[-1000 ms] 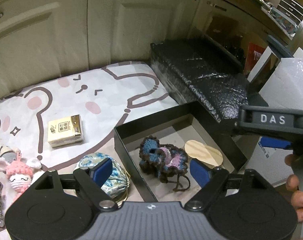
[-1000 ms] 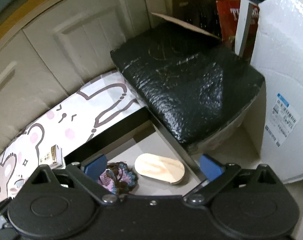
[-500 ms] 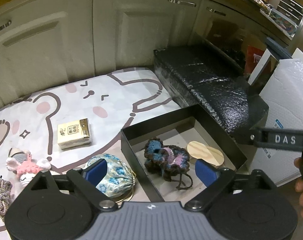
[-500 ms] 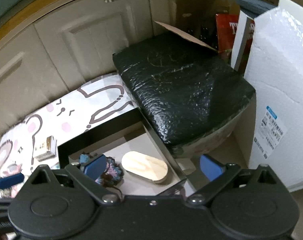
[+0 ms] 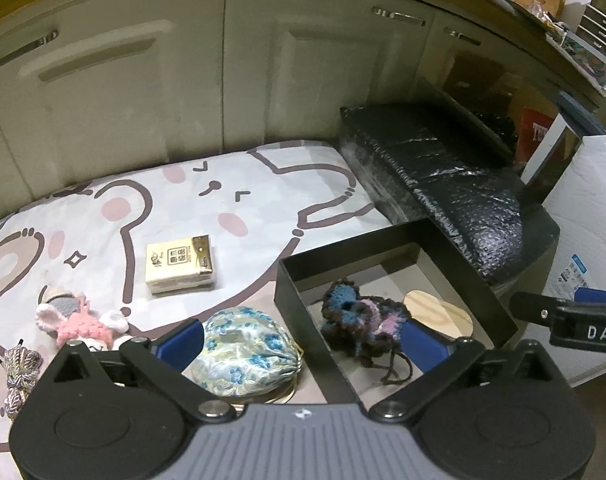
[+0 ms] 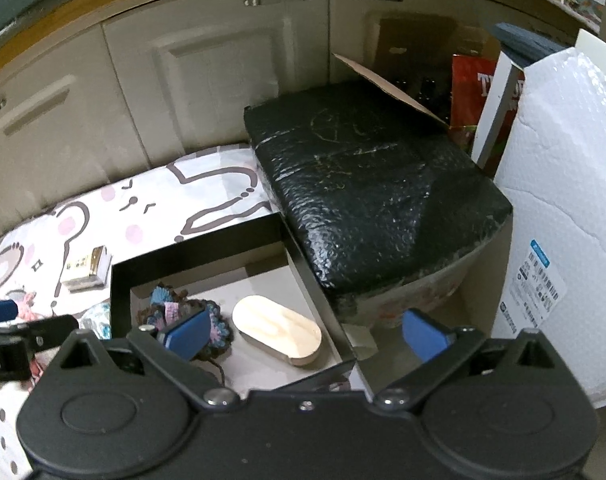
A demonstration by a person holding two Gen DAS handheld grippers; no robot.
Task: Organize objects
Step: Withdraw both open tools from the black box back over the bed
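A black open box [image 5: 345,248] [image 6: 207,242] sits on a bunny-print mat [image 5: 175,204]. In it lie a blue-pink crochet pouch [image 5: 357,318] [image 6: 167,304] and an oval wooden piece [image 5: 435,308] [image 6: 277,330]. On the mat lie a floral drawstring pouch [image 5: 243,350], a yellow tissue pack [image 5: 181,264] [image 6: 85,270], a pink bunny doll [image 5: 83,324] and a rope coil [image 5: 17,368]. My left gripper [image 5: 303,342] is open and empty above the box's left wall. My right gripper [image 6: 305,334] is open and empty above the box's right edge.
A black foam-wrapped block [image 5: 443,184] [image 6: 367,192] lies right of the box. A white bubble-wrapped parcel [image 6: 563,208] stands at the far right. Cream cabinet doors [image 5: 183,80] close the back.
Both grippers have pulled back and up from the box, so more of the mat and cabinets shows. Both stay open and empty. The objects have not moved.
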